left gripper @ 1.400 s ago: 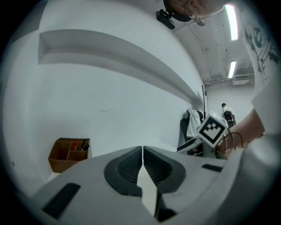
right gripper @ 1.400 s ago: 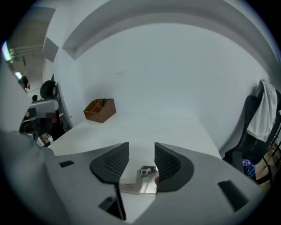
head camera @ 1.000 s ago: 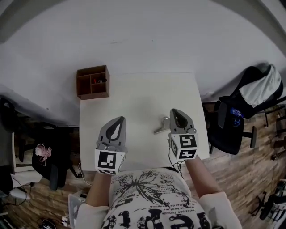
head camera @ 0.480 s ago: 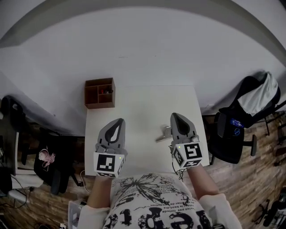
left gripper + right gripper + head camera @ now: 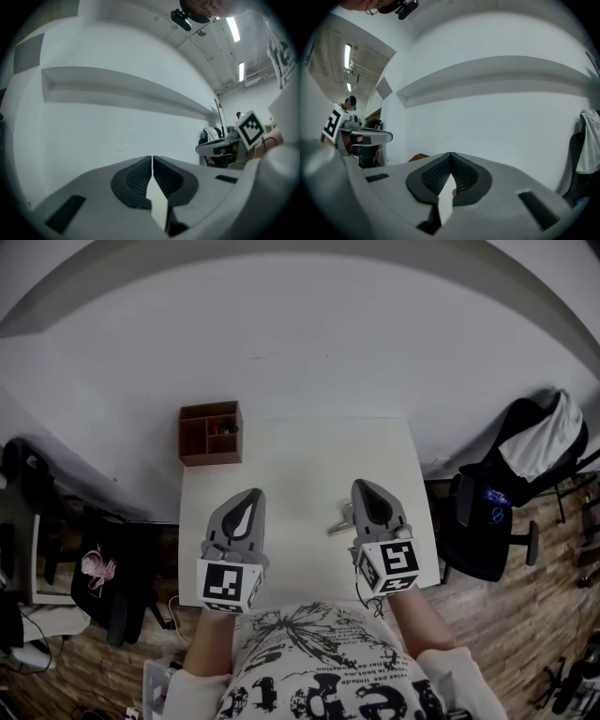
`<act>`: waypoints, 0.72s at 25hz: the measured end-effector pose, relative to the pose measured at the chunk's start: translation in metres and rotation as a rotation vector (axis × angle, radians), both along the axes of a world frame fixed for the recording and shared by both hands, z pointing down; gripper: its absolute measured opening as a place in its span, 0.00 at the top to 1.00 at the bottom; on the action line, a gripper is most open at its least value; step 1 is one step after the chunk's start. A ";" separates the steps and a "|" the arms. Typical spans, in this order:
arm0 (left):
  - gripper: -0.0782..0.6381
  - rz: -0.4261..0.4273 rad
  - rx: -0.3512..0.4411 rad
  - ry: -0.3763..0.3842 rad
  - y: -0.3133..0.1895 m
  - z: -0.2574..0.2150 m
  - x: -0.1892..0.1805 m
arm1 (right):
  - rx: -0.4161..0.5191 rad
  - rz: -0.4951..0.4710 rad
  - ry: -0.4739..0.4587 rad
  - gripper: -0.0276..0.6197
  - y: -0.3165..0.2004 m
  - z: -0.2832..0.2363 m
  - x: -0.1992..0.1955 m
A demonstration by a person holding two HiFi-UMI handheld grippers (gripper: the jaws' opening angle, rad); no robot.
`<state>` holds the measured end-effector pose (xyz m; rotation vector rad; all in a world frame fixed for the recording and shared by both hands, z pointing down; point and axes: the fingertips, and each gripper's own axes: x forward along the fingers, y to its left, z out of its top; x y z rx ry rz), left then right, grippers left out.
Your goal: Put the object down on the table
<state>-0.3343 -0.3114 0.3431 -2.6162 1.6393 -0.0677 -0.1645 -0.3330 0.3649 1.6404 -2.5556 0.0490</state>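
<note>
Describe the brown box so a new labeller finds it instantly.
Find the white table in the middle of the head view. At its far left corner stands the wooden organizer, open-topped and split into compartments. It is the only brown thing there; the small grey object nearer the person is pale and much smaller.

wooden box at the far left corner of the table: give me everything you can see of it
The wooden box is brown and squarish, open at the top. Thin dividers split it into a longer compartment on the left and smaller ones on the right. It looks like wood or fibreboard. It stands upright on the white table at its far left corner. Small dark and reddish items lie in a far right compartment, too small to identify. Only the table visibly touches it.
</note>
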 end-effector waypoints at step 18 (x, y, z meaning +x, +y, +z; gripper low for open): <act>0.87 -0.009 -0.021 -0.007 0.008 -0.003 -0.011 | 0.001 0.014 0.005 0.97 0.010 0.009 -0.016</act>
